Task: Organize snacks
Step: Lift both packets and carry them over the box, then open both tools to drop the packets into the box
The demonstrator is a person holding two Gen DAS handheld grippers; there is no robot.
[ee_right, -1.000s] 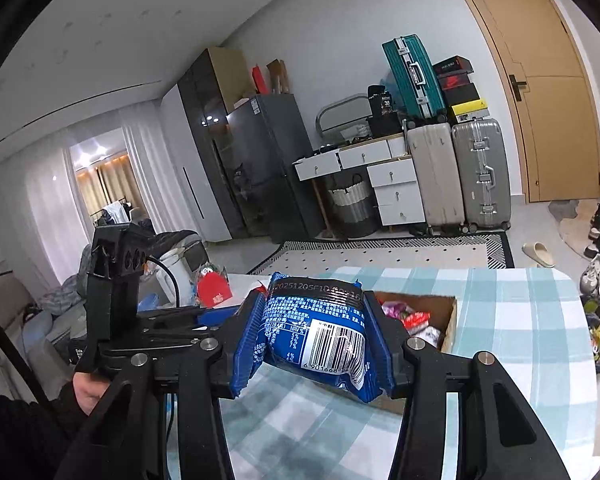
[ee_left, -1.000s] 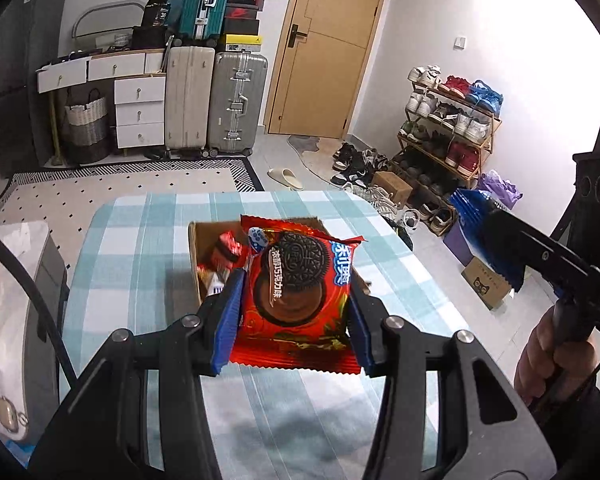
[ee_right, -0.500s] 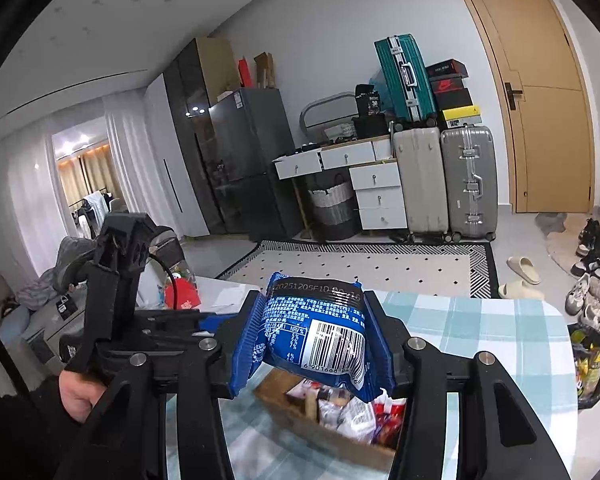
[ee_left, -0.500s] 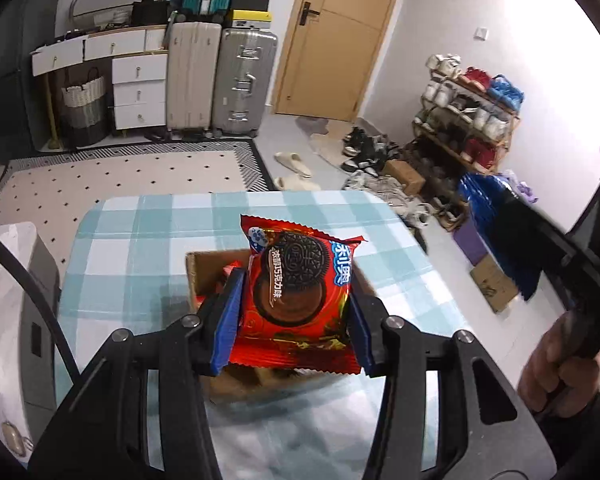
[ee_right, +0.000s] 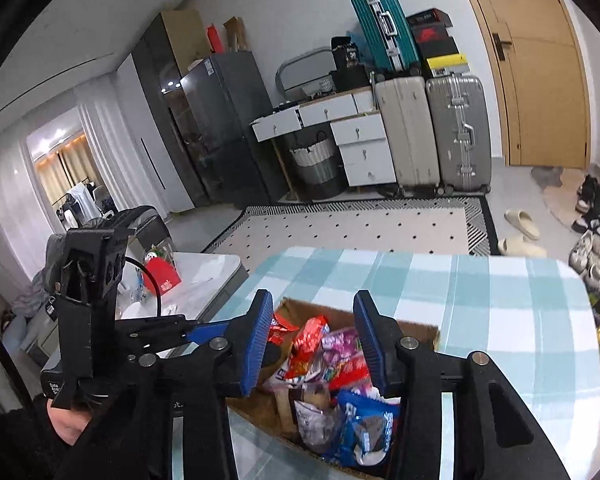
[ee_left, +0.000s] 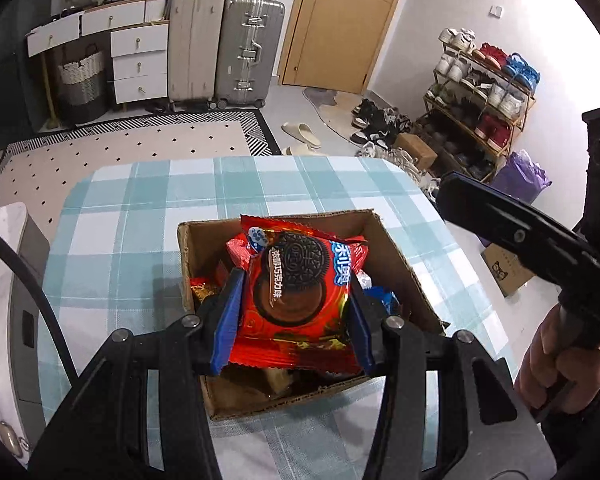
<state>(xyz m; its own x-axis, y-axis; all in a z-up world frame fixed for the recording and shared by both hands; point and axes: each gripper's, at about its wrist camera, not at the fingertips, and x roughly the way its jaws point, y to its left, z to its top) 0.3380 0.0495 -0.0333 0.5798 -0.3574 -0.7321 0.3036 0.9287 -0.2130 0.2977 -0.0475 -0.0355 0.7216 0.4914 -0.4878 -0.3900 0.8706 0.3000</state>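
- Red cookie packet (ee_left: 298,300): pinched upright between the blue pads (ee_left: 229,322) of the left gripper (ee_left: 294,322), held just above the open cardboard box (ee_left: 396,258).
- Cardboard box: sitting on the teal checked tablecloth (ee_left: 140,220), filled with mixed snack wrappers (ee_right: 332,356).
- Blue cookie packet (ee_right: 366,428): lying inside the box at its near end, below the right gripper (ee_right: 314,340).
- Right gripper: spread wide, nothing between its fingers, hanging over the box.
- Right hand (ee_left: 560,376): wrapped around that gripper's handle at the right edge of the left view.
- Suitcases (ee_left: 226,46), a white drawer unit (ee_left: 140,64) and a shoe rack (ee_left: 484,92): well beyond the table.
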